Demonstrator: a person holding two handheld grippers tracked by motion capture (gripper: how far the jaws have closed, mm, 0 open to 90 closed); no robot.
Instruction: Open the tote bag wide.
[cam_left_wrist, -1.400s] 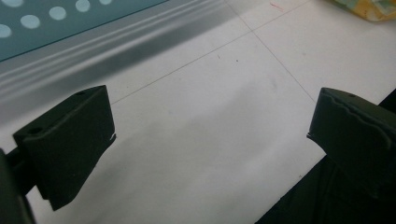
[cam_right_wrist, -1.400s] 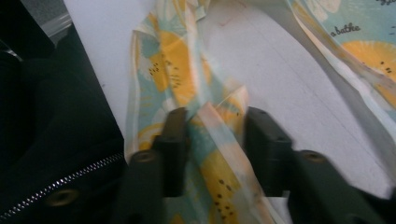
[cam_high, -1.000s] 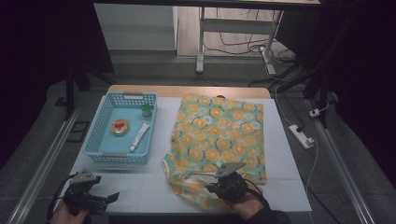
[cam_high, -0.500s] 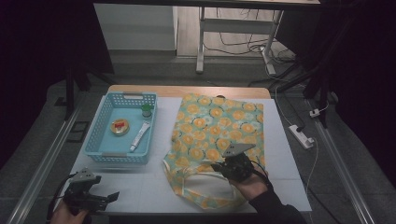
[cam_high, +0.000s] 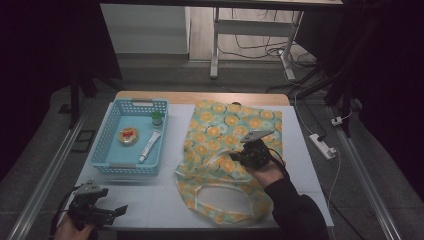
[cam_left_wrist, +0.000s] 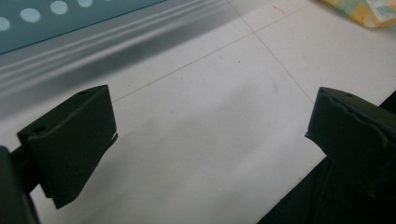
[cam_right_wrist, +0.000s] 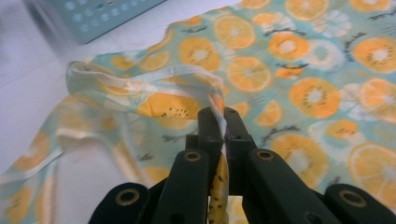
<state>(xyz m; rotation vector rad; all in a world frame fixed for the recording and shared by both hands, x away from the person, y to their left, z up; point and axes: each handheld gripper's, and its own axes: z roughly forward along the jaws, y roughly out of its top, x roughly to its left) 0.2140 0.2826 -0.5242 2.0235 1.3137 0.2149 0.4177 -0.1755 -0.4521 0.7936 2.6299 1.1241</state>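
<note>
Right gripper view, item one: fruit-print bag (cam_right_wrist: 299, 70), thin fabric with orange-slice pattern, lying flat over the right half of the table (cam_high: 165, 200). Its near edge, a pale hemmed handle strip (cam_right_wrist: 154, 77), is pinched between the jaws of the right gripper (cam_right_wrist: 219, 122), which are pressed together on the cloth; the strip arches up toward ten o'clock from the grip.

High view, item two: right gripper (cam_high: 251, 150) above the middle of the bag (cam_high: 235, 125), the looped handle opening trailing toward six o'clock.

Item three: left gripper (cam_high: 97, 210), at eight o'clock from the bag near the table's front edge, jaws wide apart over bare tabletop, holding nothing.

Item four: blue basket (cam_high: 105, 150), at ten o'clock from the bag, containing a white tube (cam_high: 150, 146), a small green-capped bottle (cam_high: 157, 118) and a round yellow item (cam_high: 128, 136).

Handling note: judged a fold or opening lift. Keep the pinch on the hem, carry the fabric in a low arc, and bring the idle gripper in to steady the opposite edge so the layers do not bunch.
</note>
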